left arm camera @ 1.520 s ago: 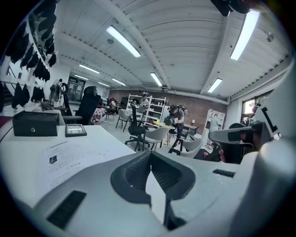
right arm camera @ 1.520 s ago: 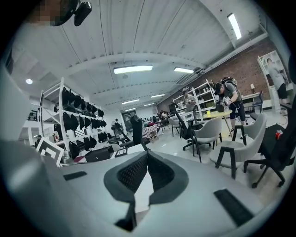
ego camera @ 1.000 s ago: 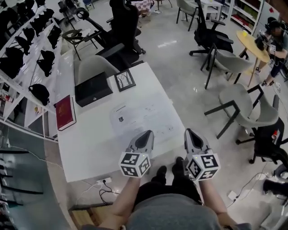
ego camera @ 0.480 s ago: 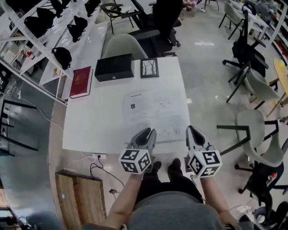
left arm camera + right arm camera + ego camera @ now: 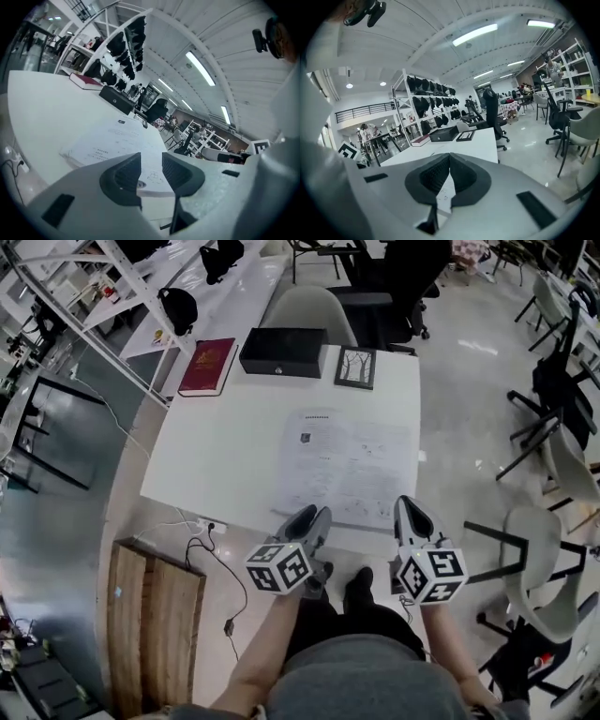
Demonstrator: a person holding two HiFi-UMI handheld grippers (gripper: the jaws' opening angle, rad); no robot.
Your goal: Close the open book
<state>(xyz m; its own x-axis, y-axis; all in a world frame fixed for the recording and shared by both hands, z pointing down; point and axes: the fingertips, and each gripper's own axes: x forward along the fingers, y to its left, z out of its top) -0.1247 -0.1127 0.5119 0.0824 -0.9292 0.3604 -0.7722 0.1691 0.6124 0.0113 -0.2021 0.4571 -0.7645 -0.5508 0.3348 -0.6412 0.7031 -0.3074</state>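
Open book: lies flat with its pale pages up on the right half of the tabletop. It reaches almost to the near edge and close to the right edge.
Handling: it looks thin and light, with soft pages that would likely bend or crease. On the smooth top it may slide if pushed instead of lifted.
Where to take hold: probably one outer side edge, with a jaw slipped under that half to fold it over. The other half may need holding down.
Left gripper: at the near edge by the book's near left corner, its jaws opening with nothing between them.
Right gripper: at the book's near right corner, jaws pressed together and empty.
Far edge: red book at the left corner, then black box and framed picture, all well apart from the open book.
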